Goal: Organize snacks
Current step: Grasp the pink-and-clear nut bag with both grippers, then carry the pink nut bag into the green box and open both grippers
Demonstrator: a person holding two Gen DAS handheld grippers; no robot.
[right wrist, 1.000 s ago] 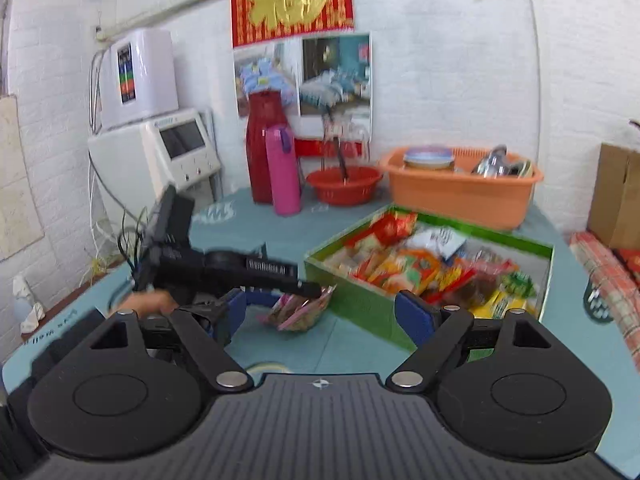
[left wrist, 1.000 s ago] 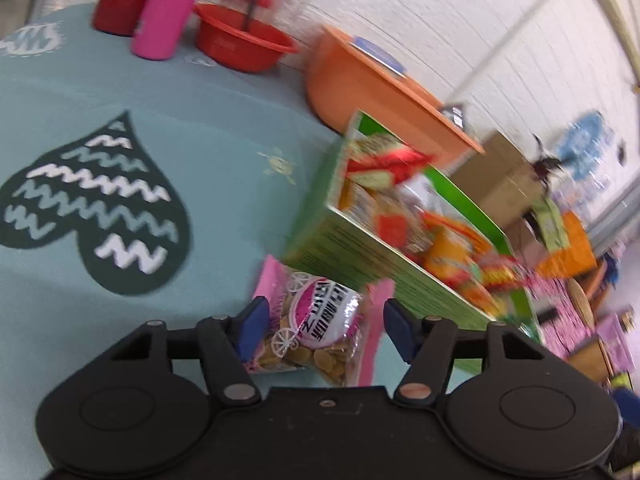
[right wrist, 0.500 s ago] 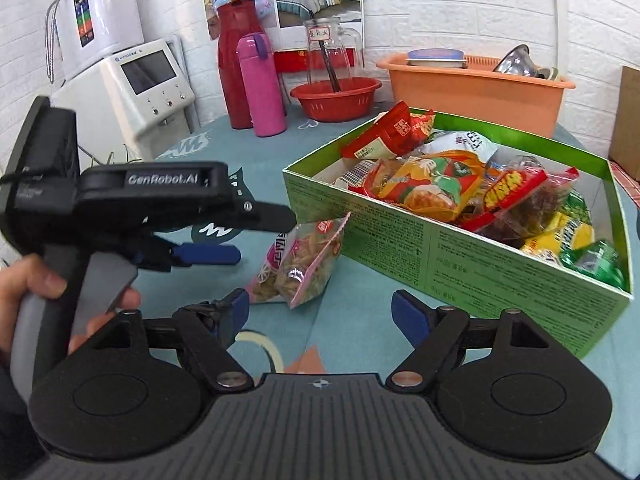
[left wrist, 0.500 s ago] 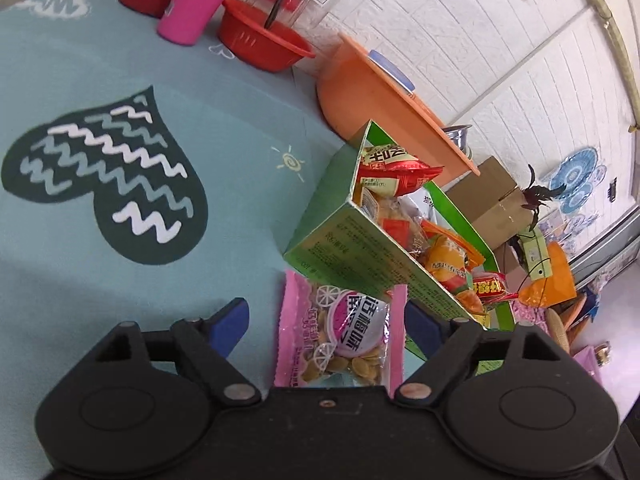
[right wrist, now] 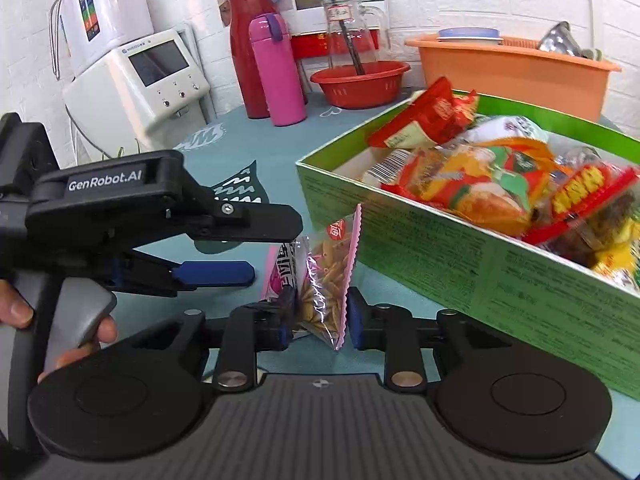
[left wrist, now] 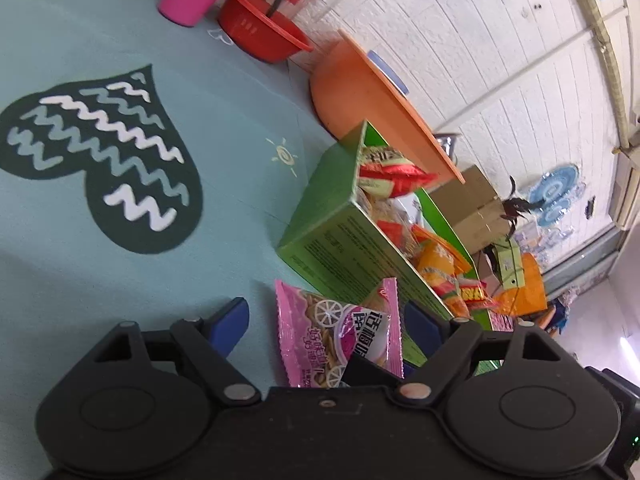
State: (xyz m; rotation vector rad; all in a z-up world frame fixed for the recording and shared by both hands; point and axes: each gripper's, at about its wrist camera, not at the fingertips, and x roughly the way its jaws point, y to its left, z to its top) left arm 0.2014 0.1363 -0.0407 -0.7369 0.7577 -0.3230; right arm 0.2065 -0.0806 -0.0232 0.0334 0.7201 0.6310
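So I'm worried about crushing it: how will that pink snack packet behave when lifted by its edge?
The pink snack packet looks like thin film around small loose pieces, so it will probably sag and swing. It is likely light, and the pieces may crack if squeezed. The right gripper is closing on its lower end, where glossy film might slip; the left gripper stands open around it.

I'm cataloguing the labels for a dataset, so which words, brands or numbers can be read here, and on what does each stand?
"GenRobot.AI": on the left gripper, seen from the right wrist.
Chinese characters: on the pink snack packet, not legible to me.
Fine print: on the green box, too small.
Brand on the white machine: too small.
Yellow lettering on a red packet: blurred.
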